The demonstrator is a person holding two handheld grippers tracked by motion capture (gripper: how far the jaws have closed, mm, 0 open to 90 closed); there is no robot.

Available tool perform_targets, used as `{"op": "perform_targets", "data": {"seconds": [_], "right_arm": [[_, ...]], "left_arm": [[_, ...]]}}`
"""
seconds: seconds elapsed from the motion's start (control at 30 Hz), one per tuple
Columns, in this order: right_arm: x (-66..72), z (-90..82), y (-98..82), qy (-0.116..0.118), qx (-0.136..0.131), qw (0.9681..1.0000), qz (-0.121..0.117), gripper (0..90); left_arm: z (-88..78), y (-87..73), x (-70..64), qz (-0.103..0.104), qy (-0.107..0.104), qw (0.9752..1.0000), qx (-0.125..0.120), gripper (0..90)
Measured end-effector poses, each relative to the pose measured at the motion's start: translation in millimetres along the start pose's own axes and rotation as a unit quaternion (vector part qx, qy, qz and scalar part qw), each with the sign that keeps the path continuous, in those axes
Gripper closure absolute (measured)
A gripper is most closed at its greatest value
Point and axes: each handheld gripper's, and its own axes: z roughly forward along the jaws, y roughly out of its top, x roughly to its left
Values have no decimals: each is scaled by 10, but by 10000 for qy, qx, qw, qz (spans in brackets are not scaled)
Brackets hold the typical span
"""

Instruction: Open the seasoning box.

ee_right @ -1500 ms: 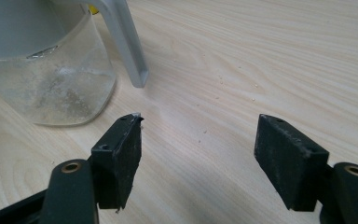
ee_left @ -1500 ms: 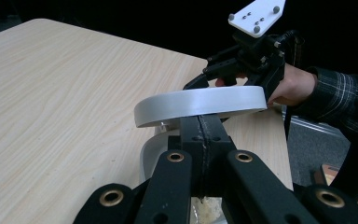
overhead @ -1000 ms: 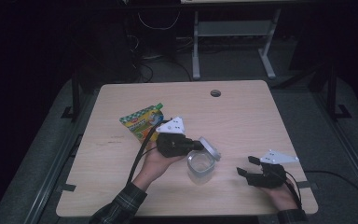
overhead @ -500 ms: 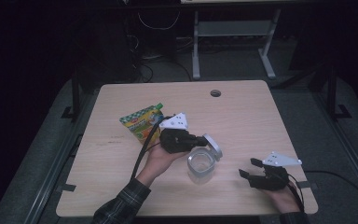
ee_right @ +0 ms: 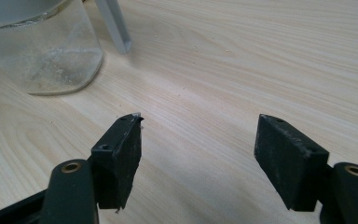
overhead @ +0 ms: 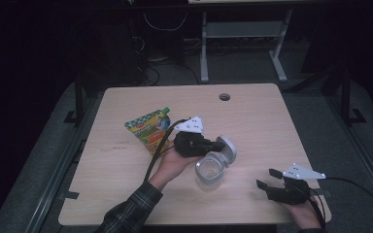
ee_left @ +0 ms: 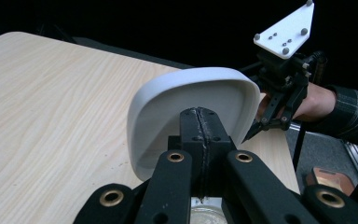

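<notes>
- Lower right of the high view: right gripper (overhead: 268, 178), jaws apart over bare table (overhead: 272, 121);
- Centre: clear jar (overhead: 209, 171) on the table, contents unclear; left gripper (overhead: 219, 145) clamped on its white lid (overhead: 228, 148);
- Farther left: colourful pouch (overhead: 149, 128) lying flat.

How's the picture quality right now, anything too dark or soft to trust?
High view: dim, the surroundings nearly black, but the table is lit evenly, and the clear container and pouch read well. Left gripper view: the white lid is sharp, the background black. Right gripper view: bright, the wood grain crisp, the nearest jaw parts slightly soft.
</notes>
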Motion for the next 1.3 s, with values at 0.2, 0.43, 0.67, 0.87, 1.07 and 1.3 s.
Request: {"op": "perform_targets", "data": {"seconds": [0.2, 0.43, 0.67, 0.87, 1.07, 1.3], "right_arm": [[7, 6, 4, 6, -3, 10000, -27, 313], [11, 46, 40, 49, -19, 10000, -71, 313], [39, 156, 120, 174, 4, 9997, -168, 312], [57, 262, 188, 275, 10, 9994, -196, 312], [72, 290, 224, 306, 1, 9992, -268, 311], [82, 321, 251, 370, 2, 9988, -319, 311]], "left_arm": [[-45, 8, -20, 10, -4, 10000, 17, 899], [-161, -28, -37, -49, 47, 10000, -9, 899], [-338, -96, -49, -163, 204, 9997, -32, 885], [-466, -153, -52, -266, 276, 9993, -24, 866], [-578, -202, -47, -326, 416, 9986, -29, 850], [-743, -273, -57, -399, 627, 9972, -36, 825]]}}
